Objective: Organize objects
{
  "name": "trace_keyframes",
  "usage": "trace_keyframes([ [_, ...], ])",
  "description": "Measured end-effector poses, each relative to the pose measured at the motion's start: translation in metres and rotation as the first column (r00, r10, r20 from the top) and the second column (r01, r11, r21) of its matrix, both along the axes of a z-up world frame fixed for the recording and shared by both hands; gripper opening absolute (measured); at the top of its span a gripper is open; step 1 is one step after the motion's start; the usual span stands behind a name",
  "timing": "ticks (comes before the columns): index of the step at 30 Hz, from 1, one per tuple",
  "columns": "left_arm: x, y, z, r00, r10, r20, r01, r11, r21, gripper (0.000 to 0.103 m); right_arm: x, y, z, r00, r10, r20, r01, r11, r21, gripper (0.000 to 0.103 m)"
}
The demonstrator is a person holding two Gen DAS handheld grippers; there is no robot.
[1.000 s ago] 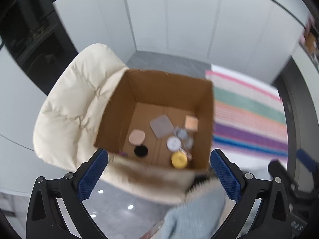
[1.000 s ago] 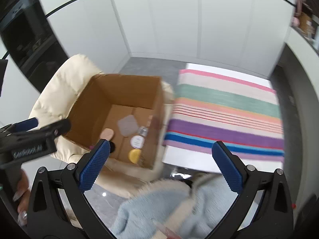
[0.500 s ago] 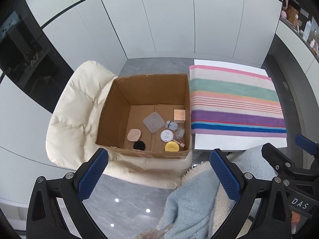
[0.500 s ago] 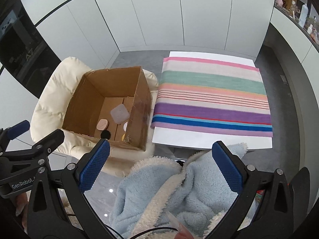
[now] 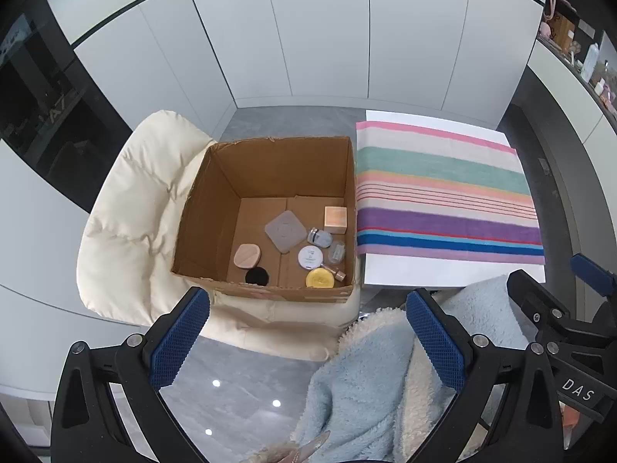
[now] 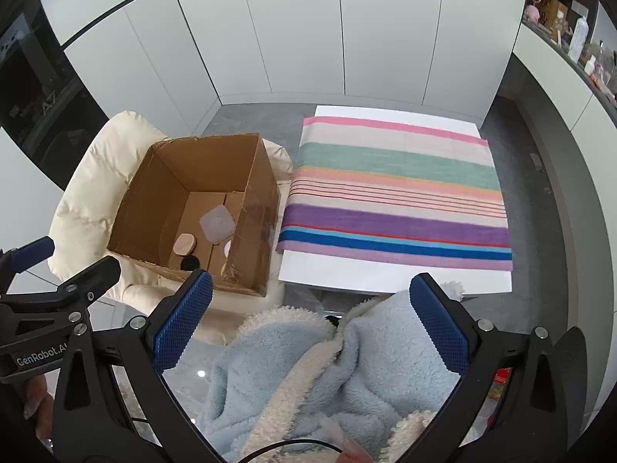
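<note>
An open cardboard box (image 5: 216,200) (image 6: 254,208) rests on a cream padded chair (image 5: 131,208) (image 6: 92,177). Inside lie several small items: a grey square pad (image 5: 285,230) (image 6: 217,223), a pink compact (image 5: 247,256) (image 6: 184,244), a black disc (image 5: 257,276), a white round tin (image 5: 310,257), a yellow round tin (image 5: 319,278), a peach cube (image 5: 335,220) and small clear bottles (image 5: 336,252). My left gripper (image 5: 306,339) hangs open well above and in front of the box, holding nothing. My right gripper (image 6: 310,322) is open too, empty, over the person's fluffy blue garment (image 6: 308,378).
A white table (image 5: 432,270) (image 6: 385,274) covered by a striped cloth (image 5: 443,193) (image 6: 397,193) stands right of the box. White cabinet panels line the back. Dark shelves with clutter (image 6: 570,34) sit at the far right. Grey floor lies below.
Both grippers have pulled back and up from the box, so the box looks smaller and the whole striped table shows. The items in the box have not moved.
</note>
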State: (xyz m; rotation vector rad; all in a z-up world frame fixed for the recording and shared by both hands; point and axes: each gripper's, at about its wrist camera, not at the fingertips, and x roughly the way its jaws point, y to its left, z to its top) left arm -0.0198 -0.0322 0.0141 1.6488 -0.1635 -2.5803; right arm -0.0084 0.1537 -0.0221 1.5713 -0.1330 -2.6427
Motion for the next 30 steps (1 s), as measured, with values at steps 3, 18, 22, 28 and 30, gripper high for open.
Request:
trace_keyframes([
  [3, 0.0003, 0.0006, 0.0009, 1.000, 0.000, -0.004, 0.000, 1.000, -0.001, 0.103, 0.0013, 0.0009, 0.0018, 1.000, 0.001, -0.008, -0.001, 1.000, 0.007, 0.103],
  [18, 0.0011, 0.0062, 0.0012, 1.000, -0.012, 0.000, 0.012, 1.000, -0.004, 0.103, 0.0031, 0.0034, 0.0045, 1.000, -0.019, -0.012, 0.019, 1.000, 0.007, 0.103],
  [22, 0.0010, 0.0079, 0.0004, 1.000, -0.013, 0.003, 0.013, 1.000, -0.004, 0.103, 0.0035, 0.0037, 0.0058, 1.000, -0.026, -0.018, 0.026, 1.000, 0.006, 0.103],
  [28, 0.0003, 0.0086, -0.0022, 1.000, -0.013, 0.007, 0.013, 1.000, -0.016, 0.103, 0.0032, 0.0041, 0.0048, 1.000, -0.020, -0.018, 0.020, 1.000, -0.006, 0.103],
  [30, 0.0005, 0.0085, -0.0022, 1.000, -0.014, 0.007, 0.014, 1.000, -0.019, 0.103, 0.0031, 0.0041, 0.0044, 1.000, -0.022, -0.022, 0.022, 1.000, -0.004, 0.103],
])
